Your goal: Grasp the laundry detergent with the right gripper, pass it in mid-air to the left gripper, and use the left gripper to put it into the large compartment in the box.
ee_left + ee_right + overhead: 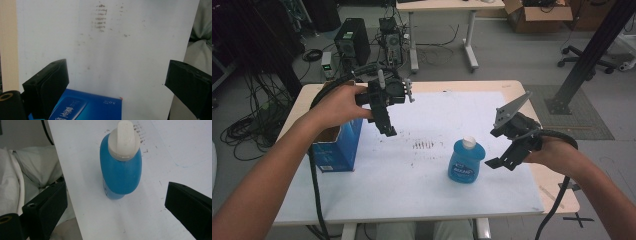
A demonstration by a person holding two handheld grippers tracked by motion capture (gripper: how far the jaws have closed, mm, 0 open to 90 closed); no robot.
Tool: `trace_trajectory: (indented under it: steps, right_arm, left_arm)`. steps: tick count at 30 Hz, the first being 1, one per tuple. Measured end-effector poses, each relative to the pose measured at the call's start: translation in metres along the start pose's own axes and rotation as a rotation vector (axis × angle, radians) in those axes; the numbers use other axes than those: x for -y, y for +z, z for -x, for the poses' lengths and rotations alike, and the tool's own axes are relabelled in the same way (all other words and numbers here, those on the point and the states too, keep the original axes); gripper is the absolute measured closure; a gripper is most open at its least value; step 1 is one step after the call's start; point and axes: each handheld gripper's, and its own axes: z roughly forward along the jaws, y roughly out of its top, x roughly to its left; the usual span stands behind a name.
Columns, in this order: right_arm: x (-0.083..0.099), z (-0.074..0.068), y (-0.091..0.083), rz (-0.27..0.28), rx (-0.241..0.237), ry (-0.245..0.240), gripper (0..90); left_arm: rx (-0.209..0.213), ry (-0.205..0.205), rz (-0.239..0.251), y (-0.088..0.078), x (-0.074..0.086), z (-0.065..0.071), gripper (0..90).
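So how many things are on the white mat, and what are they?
Bottle: 1, blue with a white cap
Box: 1, blue, open at the top
Total: 2

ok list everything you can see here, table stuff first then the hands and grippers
bottle: one, blue with white cap, upright on the white sheet, right of centre
box: one, blue, open top, at the table's left side
sheet: one, white, smudged with brown marks, covering most of the table
table: one, light wood top
floor behind: computer towers, cables, cardboard box, office chair, second table
left hand: one, above the box
right hand: one, right of the bottle
left gripper: black, open, empty, above the sheet beside the box
right gripper: black, open, empty, beside the bottle
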Motion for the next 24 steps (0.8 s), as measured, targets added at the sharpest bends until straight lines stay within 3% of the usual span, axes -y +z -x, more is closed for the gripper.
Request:
trace_trajectory:
  steps: [7,24]
  right_arm:
    - [0.007,0.004,0.008,0.033,-0.002,-0.014,4.0]
    - [0.03,0.014,0.027,0.101,-0.007,0.006,3.8]
  left_arm:
    - [0.004,0.001,0.001,0.003,0.0,0.0,5.3]
    - [0.005,-0.008,0.01,0.004,0.001,-0.003,5.3]
